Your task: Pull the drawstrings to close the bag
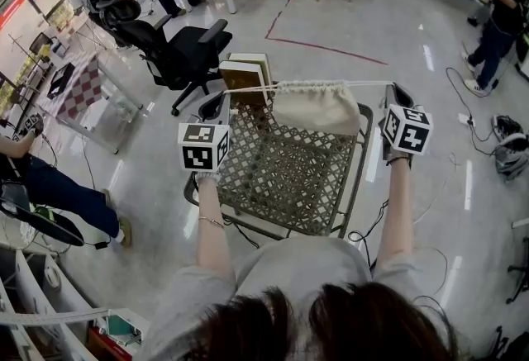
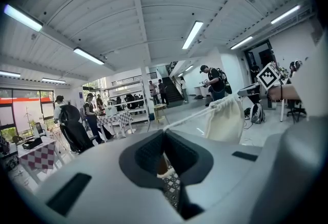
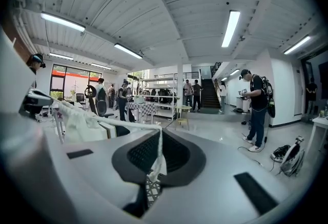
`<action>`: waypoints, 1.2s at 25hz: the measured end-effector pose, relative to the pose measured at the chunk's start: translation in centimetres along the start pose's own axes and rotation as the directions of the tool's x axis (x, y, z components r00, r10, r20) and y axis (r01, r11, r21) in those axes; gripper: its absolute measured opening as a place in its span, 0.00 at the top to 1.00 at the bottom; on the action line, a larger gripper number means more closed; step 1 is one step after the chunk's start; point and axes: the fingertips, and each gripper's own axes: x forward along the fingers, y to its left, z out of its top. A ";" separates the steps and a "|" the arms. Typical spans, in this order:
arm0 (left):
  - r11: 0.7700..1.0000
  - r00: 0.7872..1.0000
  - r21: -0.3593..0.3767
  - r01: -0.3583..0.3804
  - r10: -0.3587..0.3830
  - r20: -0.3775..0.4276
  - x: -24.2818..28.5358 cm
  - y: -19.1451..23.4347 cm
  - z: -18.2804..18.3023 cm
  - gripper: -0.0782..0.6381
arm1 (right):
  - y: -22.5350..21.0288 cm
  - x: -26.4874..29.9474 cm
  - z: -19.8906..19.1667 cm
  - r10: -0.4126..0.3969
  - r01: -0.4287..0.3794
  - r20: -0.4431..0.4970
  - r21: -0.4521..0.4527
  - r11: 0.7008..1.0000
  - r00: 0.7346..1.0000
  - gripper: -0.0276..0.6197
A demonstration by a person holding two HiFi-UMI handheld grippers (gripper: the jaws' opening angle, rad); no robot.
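A cream drawstring bag (image 1: 316, 107) stands at the far edge of a metal lattice table (image 1: 289, 178), its mouth gathered tight. One white cord (image 1: 248, 89) runs taut to the left and another (image 1: 368, 83) to the right. My left gripper (image 1: 213, 106) is shut on the left cord's end; my right gripper (image 1: 399, 95) is shut on the right cord's end. In the left gripper view the cord (image 2: 187, 119) leads from the closed jaws (image 2: 164, 133) to the bag (image 2: 224, 119). The right gripper view shows the cord (image 3: 113, 121) pinched at the jaws (image 3: 161, 133), with the bag (image 3: 77, 123) at left.
Brown books (image 1: 245, 78) stand on the table just left of the bag. A black office chair (image 1: 178, 49) is beyond the table's left corner. A checkered table (image 1: 83, 91) stands far left. Cables (image 1: 463, 116) lie on the floor at right. Several people stand around.
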 end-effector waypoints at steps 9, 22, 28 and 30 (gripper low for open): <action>1.000 1.000 -0.013 0.001 -0.001 -0.001 -0.3 0.3 0.0 0.86 | -0.1 0.0 0.1 -0.001 0.001 -0.001 0.008 1.000 1.000 0.92; 1.000 1.000 -0.022 -0.006 0.007 0.027 -0.8 0.7 0.6 0.85 | 0.0 -0.5 0.6 0.005 -0.005 0.021 0.011 1.000 1.000 0.92; 1.000 0.998 0.001 -0.004 0.004 0.056 -1.3 0.6 2.0 0.85 | -0.1 -1.3 1.6 0.004 -0.005 0.051 0.009 1.000 0.999 0.92; 1.000 0.998 0.002 -0.018 0.018 0.063 -1.5 0.7 2.2 0.85 | -0.1 -1.5 1.8 0.001 -0.001 0.058 0.004 1.000 0.998 0.92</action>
